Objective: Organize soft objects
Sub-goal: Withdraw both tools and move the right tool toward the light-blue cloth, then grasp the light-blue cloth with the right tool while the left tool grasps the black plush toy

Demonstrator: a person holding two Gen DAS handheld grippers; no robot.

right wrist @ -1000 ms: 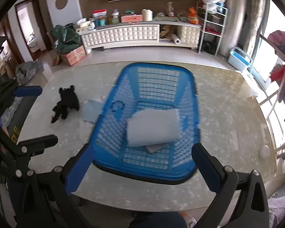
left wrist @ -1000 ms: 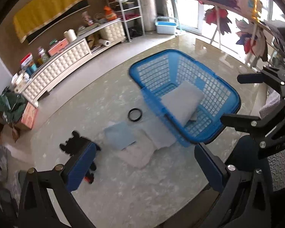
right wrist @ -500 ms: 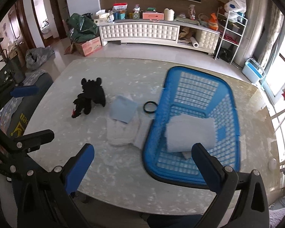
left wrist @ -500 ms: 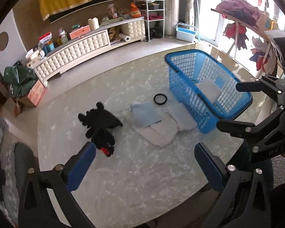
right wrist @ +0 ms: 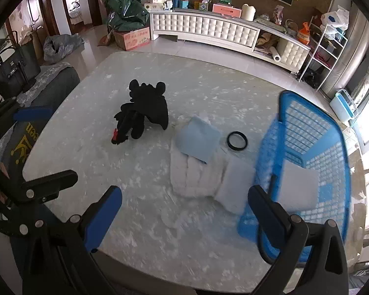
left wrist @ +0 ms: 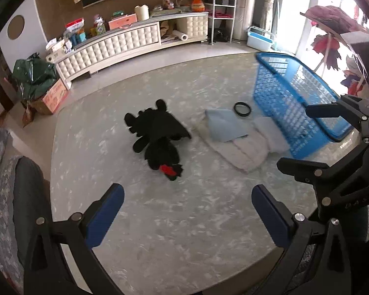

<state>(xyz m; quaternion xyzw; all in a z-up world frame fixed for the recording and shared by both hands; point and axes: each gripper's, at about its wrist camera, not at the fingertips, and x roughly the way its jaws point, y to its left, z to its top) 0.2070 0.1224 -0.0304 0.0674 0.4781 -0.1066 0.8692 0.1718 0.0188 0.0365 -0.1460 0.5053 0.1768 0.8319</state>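
A black plush toy [left wrist: 157, 137] with a red spot lies on the marble table [left wrist: 160, 233]; it also shows in the right wrist view [right wrist: 145, 113]. Right of it lie a light blue cloth [left wrist: 223, 125] on a white folded towel [left wrist: 246, 150], also seen in the right wrist view as cloth [right wrist: 199, 142] and towel [right wrist: 196, 174]. A blue basket [right wrist: 315, 157] holds a grey-white folded cloth [right wrist: 297, 186]. My left gripper [left wrist: 188, 211] is open and empty above the table's near edge. My right gripper [right wrist: 184, 216] is open and empty near the towel.
A black ring [right wrist: 237, 140] lies between the blue cloth and the basket [left wrist: 295, 98]. A white cabinet [right wrist: 221, 32] with clutter stands beyond the table. A dark chair with a bag [right wrist: 14, 73] stands at the left.
Both views have swung left: the basket moved toward the right edge and the plush toy and cloths moved toward the centre. Both grippers stay open.
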